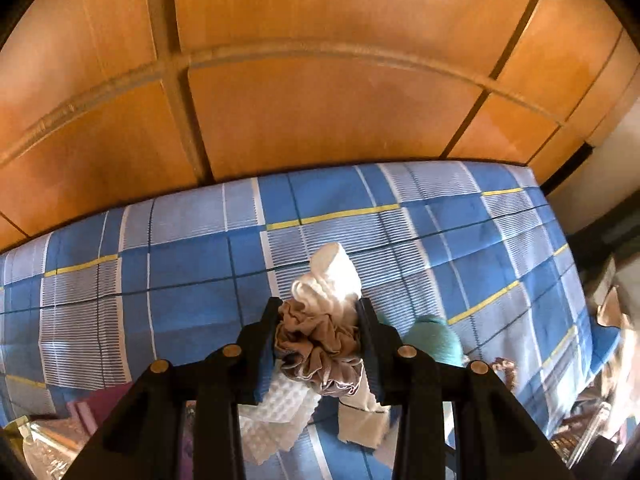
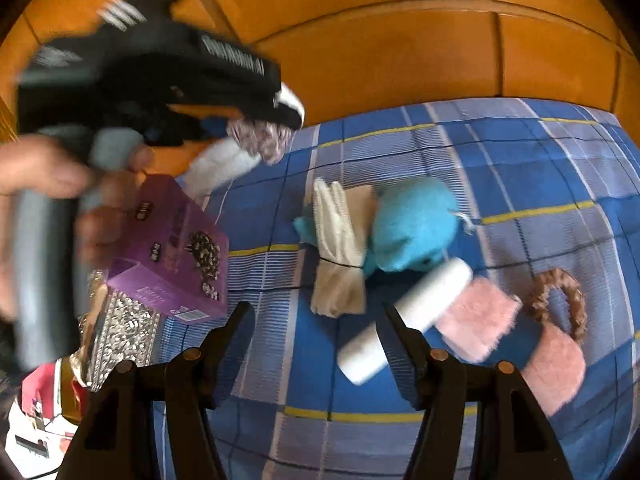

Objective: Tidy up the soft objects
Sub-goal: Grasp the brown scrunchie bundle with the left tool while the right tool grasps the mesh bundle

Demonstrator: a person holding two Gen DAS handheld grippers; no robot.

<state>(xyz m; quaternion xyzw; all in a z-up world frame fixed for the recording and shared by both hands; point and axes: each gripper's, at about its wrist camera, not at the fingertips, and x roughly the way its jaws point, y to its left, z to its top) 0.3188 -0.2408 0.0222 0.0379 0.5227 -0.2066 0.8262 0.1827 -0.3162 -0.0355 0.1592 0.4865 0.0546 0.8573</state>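
Note:
My left gripper [image 1: 318, 312] is shut on a taupe scrunchie [image 1: 316, 344] together with a white textured cloth [image 1: 280, 408] that hangs below the fingers. The right wrist view shows that same left gripper [image 2: 280, 120] raised above the bed in a person's hand [image 2: 36, 168], with the scrunchie [image 2: 264, 140] and white cloth [image 2: 220, 172] dangling from it. My right gripper [image 2: 317, 312] stands open over the blue plaid bedsheet [image 2: 540, 152], nothing between its fingers. A white roll [image 2: 416, 312] lies just beyond its right fingertip. A teal plush [image 2: 412, 224] and a tied bundle of beige and white cloths [image 2: 340, 248] lie further out.
Pink fuzzy pieces [image 2: 476, 320] and a brown braided ring [image 2: 560, 304] lie to the right on the sheet. A purple box [image 2: 172, 248] and a silver patterned box [image 2: 124, 328] stand at the left. Wooden wardrobe doors [image 1: 320, 112] rise behind the bed.

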